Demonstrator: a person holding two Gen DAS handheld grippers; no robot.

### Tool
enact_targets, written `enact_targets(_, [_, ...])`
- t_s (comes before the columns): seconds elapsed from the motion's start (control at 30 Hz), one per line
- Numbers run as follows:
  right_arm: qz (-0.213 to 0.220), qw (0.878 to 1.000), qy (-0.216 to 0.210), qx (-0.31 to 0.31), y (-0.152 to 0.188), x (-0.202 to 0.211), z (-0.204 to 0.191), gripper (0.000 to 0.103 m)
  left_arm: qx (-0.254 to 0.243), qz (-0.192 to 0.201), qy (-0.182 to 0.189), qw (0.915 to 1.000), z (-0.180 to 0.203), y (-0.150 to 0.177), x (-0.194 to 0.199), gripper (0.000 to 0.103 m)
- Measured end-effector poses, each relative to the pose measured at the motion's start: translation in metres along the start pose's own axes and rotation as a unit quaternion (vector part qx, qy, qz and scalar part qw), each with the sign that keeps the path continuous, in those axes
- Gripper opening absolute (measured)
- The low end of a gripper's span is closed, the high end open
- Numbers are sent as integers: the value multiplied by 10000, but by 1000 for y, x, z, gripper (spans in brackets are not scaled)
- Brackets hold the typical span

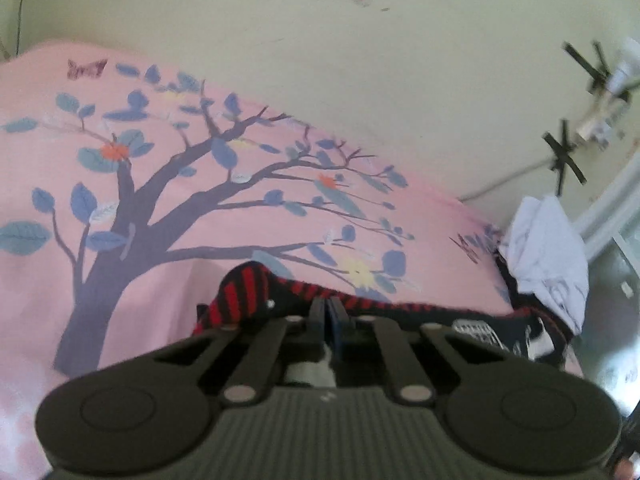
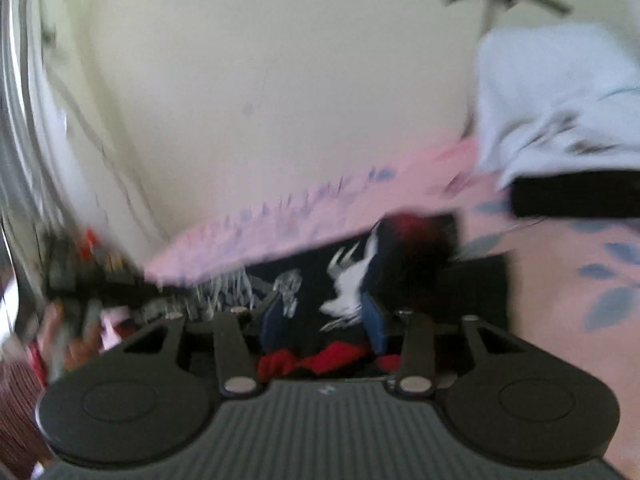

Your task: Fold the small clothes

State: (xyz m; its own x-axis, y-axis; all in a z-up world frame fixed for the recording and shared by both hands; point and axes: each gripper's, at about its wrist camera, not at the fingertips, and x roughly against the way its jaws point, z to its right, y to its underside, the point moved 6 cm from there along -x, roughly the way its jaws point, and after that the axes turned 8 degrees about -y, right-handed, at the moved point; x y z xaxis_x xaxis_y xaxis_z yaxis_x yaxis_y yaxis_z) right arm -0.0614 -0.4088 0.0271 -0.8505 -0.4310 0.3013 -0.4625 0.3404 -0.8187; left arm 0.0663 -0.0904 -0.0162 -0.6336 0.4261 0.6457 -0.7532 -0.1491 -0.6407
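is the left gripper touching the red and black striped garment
Touching. The left wrist view shows the left gripper with fingers pressed together on the striped garment's edge.

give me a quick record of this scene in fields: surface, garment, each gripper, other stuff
surface: pink sheet with a tree print
garment: dark top with red-striped sleeve and white print, lying on the sheet
left gripper: fingers together, pinching the top's edge
right gripper: fingers apart, top between them; view blurred
other: white cloth bunched at the sheet's far right; pale wall behind
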Motion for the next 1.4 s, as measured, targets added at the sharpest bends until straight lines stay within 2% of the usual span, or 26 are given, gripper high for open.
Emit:
enact_targets(0.07, [330, 9989, 319, -76, -9, 28, 12, 56, -11, 190, 154, 9997, -2, 7, 18, 21])
enact_targets(0.13, [508, 9962, 681, -210, -17, 44, 30, 58, 79, 430, 475, 9979, 2, 16, 37, 22])
enact_targets(0.2, [513, 9935, 786, -647, -19, 46, 48, 62, 70, 586, 806, 9950, 12, 21, 52, 23])
enact_targets(0.33, [92, 9870, 404, -1550, -5, 20, 69, 62, -271, 445, 1182, 9916, 40, 34, 55, 23])
enact_targets(0.4, [-117, 9867, 227, -1606, 8, 5, 58, 65, -396, 310, 1330, 9898, 50, 41, 53, 23])
enact_targets(0.5, [-112, 9911, 235, -1306, 15, -12, 38, 68, -579, 162, 1448, 9876, 61, 49, 46, 20])
enact_targets(0.6, [-199, 9922, 168, -1222, 19, -26, 21, 66, -630, 39, 1405, 9881, 63, 54, 33, 20])
enact_targets(0.67, [-254, 9945, 333, -958, 22, -29, 10, 56, -556, -61, 1250, 9906, 59, 57, 23, 18])
enact_targets(0.7, [-274, 9949, 393, -885, 23, -30, 7, 46, -550, -134, 1111, 9922, 56, 59, 16, 16])
enact_targets(0.77, [-346, 9939, 371, -982, 24, -30, 5, 36, -536, -273, 892, 9942, 48, 63, 5, 5])
enact_targets(0.87, [-234, 9930, -33, -1153, 10, -21, -11, 32, -248, -338, 1036, 9937, 37, 62, 1, 5])
enact_targets(0.97, [-110, 9959, -434, -782, -11, -15, -51, 32, -187, -336, 1059, 9936, 36, 62, 4, 5])
enact_targets(1.07, [-139, 9969, -759, -138, -29, -22, -98, 32, -221, -81, 1259, 9918, 37, 60, 24, 5])
enact_targets(1.13, [-305, 9951, -916, 201, -34, -34, -126, 32, -156, 285, 1474, 9885, 31, 54, 50, 5])
enact_targets(1.2, [-547, 9919, -1024, 516, -35, -56, -151, 32, -55, 644, 1538, 9860, 17, 49, 77, 7])
enact_targets(1.3, [-957, 9850, -1146, 868, -27, -94, -183, 32, 205, 1112, 1304, 9850, -16, 43, 110, 15])
enact_targets(1.4, [-1415, 9744, -1290, 1173, -6, -140, -211, 33, 515, 1385, 971, 9842, -50, 44, 133, 18])
